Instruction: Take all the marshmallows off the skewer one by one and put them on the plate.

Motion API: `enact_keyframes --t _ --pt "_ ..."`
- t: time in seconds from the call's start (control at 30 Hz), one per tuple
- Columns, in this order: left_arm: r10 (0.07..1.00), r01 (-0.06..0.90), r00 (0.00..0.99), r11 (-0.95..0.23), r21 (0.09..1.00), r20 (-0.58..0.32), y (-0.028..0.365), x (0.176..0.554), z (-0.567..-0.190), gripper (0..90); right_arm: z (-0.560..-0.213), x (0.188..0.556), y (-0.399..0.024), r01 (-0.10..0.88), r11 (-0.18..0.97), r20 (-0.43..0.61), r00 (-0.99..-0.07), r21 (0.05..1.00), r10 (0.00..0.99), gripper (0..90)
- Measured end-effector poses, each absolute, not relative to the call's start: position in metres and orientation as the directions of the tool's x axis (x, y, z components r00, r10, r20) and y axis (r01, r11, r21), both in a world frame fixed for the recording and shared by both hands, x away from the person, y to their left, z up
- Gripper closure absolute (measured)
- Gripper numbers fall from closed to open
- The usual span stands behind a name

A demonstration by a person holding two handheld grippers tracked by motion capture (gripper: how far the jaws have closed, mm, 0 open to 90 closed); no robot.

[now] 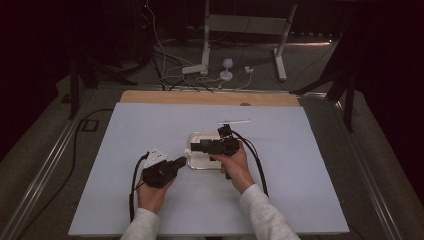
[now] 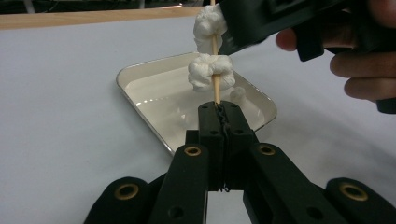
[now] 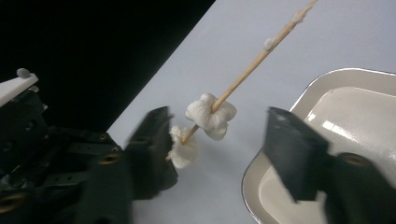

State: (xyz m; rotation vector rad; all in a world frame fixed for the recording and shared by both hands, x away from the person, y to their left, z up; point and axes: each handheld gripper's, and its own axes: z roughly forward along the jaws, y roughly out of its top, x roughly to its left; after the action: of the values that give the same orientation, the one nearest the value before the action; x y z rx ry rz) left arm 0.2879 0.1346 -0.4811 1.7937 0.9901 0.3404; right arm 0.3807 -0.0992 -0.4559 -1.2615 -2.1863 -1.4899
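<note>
A dim lab or recording studio: black curtains [image 1: 45, 45] all around, loose white cables [image 1: 170, 60] on grey carpet [image 1: 310, 60], metal stand legs [image 1: 282, 50], and a white-covered wooden worktop [image 1: 150, 125].

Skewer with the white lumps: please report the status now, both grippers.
Left gripper shut on skewer base. Right gripper open around the two marshmallows. White tray beneath. Nothing in the way.

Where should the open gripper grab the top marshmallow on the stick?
Probably its soft sides, one jaw on each, squeezing across the stick. The marshmallow already sits between the right gripper's open jaws, and the left gripper holds the stick's bottom.
</note>
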Motion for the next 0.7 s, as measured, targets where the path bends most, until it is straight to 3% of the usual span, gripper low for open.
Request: enact_keyframes --t 0.07,0.33,0.4,0.7 --pt "0.755 0.468 0.623 -0.149 0.871 -0.206 0.1344 0.2880 -0.4814 90.0 -0.4586 0.3822 -0.0979 0.757 0.113 0.616 -0.599 0.643 0.511 51.0" --pt "0.738 0.452 0.642 -0.144 0.880 -0.208 0.1317 0.2866 -0.4814 90.0 -0.4624 0.3842 -0.0946 0.797 0.079 0.683 -0.559 0.599 0.470 62.4" --pt "0.736 0.447 0.646 -0.148 0.882 -0.204 0.1308 0.2862 -0.4809 90.0 -0.4644 0.3849 -0.0937 0.809 0.071 0.705 -0.548 0.583 0.450 70.7" --pt "0.726 0.432 0.660 -0.159 0.888 -0.192 0.1318 0.2850 -0.4783 90.0 -0.4558 0.3819 -0.0973 0.775 0.032 0.668 -0.564 0.631 0.485 76.0"
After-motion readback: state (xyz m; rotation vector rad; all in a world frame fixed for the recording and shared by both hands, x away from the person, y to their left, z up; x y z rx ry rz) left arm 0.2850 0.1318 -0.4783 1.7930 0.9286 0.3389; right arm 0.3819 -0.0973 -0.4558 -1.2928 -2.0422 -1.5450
